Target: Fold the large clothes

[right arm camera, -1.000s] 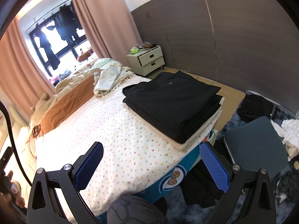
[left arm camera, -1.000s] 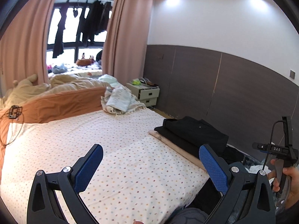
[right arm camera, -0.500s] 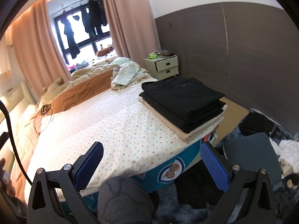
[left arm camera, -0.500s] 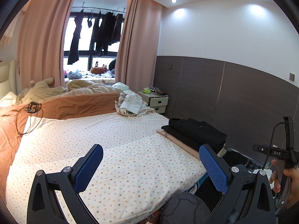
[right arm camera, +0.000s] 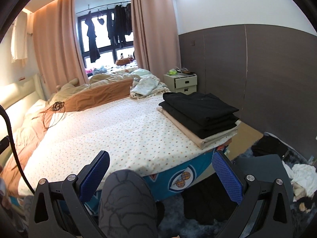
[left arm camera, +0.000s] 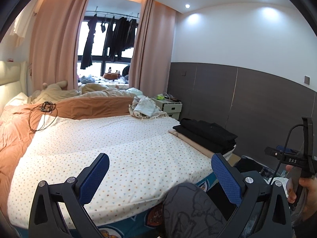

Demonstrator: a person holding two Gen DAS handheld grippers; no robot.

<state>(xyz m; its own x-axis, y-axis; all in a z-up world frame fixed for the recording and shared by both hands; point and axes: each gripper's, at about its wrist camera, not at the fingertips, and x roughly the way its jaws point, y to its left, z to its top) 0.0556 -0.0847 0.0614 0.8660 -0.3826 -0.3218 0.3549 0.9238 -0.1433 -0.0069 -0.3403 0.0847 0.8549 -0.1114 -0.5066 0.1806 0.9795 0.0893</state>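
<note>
A stack of folded black clothes [right arm camera: 200,109] lies on a folded beige piece [right arm camera: 210,137] at the right corner of the dotted bed sheet [right arm camera: 126,127]. The same black stack [left arm camera: 208,132] shows in the left wrist view, far right on the bed sheet [left arm camera: 111,142]. My left gripper [left arm camera: 158,176] is open and empty, held above the foot of the bed. My right gripper [right arm camera: 159,175] is also open and empty, back from the bed edge. A hand [left arm camera: 303,194] holds the right gripper's handle at the right edge of the left wrist view.
A person's knee in dark patterned trousers [right arm camera: 126,200] rises between the fingers. Loose clothes lie on the floor at right: a black heap [right arm camera: 269,148] and a white heap [right arm camera: 301,176]. An orange duvet [left arm camera: 83,107], a crumpled light cloth [left arm camera: 144,109] and a black cable [left arm camera: 42,115] lie further up the bed. A nightstand [right arm camera: 183,83] stands by the wall.
Both grippers have drawn back and risen from the bed; the stack now looks farther off. The knee has come into view between the fingers. Both grippers stay open.
</note>
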